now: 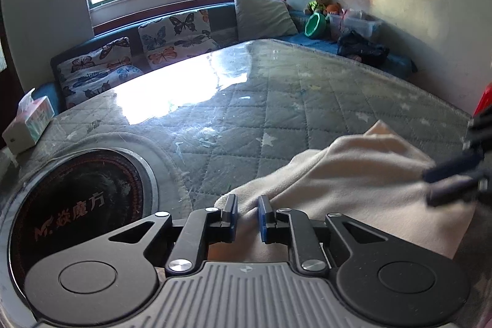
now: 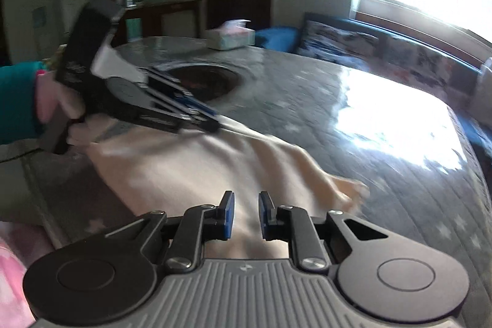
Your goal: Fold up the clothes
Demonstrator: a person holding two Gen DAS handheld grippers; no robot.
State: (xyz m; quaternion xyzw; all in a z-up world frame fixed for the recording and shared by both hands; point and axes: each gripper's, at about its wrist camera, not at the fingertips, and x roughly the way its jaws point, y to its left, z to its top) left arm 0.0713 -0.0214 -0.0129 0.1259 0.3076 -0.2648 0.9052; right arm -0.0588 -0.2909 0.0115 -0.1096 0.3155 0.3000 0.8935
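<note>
Quilted table (image 1: pixel 307 100) bears tissue box (image 1: pixel 29 125) and cream cloth (image 1: pixel 353 174), both grippers' jaws released.

A: Location type?
B: A home living room. Evidence: butterfly-print cushions (image 1: pixel 172 36) on a window-side sofa (image 1: pixel 221 17), stuffed toys (image 1: pixel 323 2), tissue box (image 1: pixel 29 122), quilt-covered bench (image 1: pixel 307 100) with inset cooktop (image 1: pixel 77 205).
</note>
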